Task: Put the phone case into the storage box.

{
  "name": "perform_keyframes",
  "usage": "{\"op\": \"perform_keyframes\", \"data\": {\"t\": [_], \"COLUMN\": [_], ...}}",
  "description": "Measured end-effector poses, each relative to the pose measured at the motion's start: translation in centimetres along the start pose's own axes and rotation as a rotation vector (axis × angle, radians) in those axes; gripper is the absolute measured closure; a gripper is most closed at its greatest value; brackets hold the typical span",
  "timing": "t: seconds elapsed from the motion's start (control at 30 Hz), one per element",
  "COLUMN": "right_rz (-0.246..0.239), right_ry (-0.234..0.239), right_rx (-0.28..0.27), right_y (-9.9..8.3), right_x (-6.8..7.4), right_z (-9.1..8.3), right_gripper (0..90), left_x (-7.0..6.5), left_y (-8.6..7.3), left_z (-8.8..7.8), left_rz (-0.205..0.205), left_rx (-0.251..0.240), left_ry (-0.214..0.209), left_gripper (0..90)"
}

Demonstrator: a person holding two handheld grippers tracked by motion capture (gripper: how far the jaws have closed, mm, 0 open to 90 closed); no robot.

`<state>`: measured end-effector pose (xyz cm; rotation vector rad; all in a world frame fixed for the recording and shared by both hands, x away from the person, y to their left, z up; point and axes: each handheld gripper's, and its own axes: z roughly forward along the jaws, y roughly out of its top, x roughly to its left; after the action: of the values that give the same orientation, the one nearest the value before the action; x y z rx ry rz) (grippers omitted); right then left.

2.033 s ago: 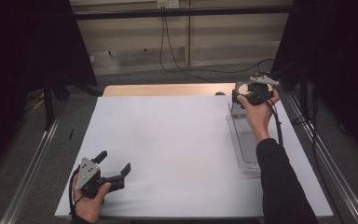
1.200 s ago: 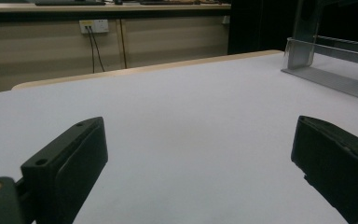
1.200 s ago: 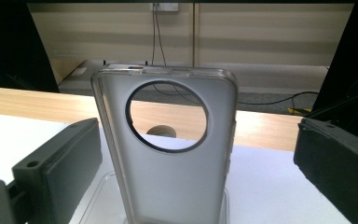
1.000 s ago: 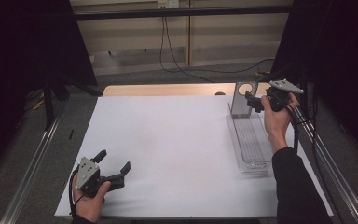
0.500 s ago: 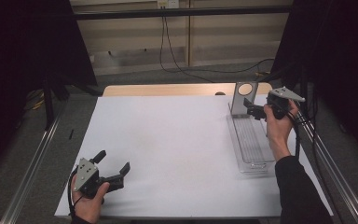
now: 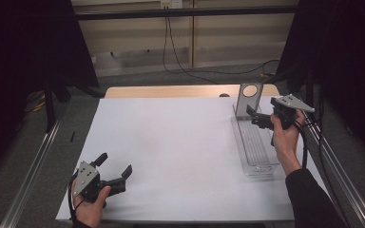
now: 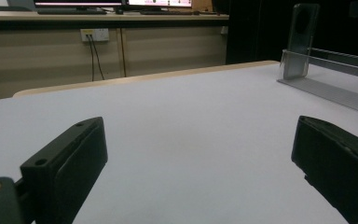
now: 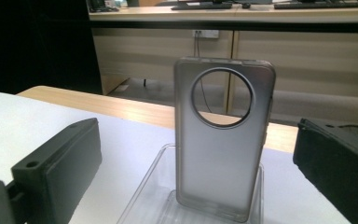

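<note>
Right gripper view: unmarked phone case (image 8: 223,154)

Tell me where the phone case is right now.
The phone case stands upright at the far end of the clear tray, on the table's right side in the high view, just ahead of the right gripper.

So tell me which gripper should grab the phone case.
Right. The right gripper is open beside the upright phone case, which stands between its jaws in its own view; the left gripper rests at the table's near left corner.
</note>
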<state>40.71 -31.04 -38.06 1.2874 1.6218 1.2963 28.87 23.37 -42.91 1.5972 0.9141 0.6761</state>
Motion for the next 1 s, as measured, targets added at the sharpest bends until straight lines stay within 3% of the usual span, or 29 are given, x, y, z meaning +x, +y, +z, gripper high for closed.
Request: {"op": "perform_keyframes", "data": {"t": [0.27,0.5,1.0], "right_rz": [-0.048,-0.026,-0.037], "right_ry": [-0.007,0.026,-0.001], "right_rx": [-0.026,-0.039,-0.072], "right_y": [-0.4,-0.6,-2.2], "right_x": [0.8,0.7,0.0], "right_z": [-1.6,-2.9,-5.9], "right_gripper": [0.0,0.0,0.0], "left_x": [0.0,0.0,-0.1], "left_y": [0.0,0.1,0.1], "left_z": [-0.1,-0.2,-0.2], "left_rz": [-0.003,-0.008,-0.006], "left_rx": [-0.006,-0.012,-0.006], "left_ry": [0.002,-0.003,0.004], "left_gripper": [3.4,3.0,3.2]}}
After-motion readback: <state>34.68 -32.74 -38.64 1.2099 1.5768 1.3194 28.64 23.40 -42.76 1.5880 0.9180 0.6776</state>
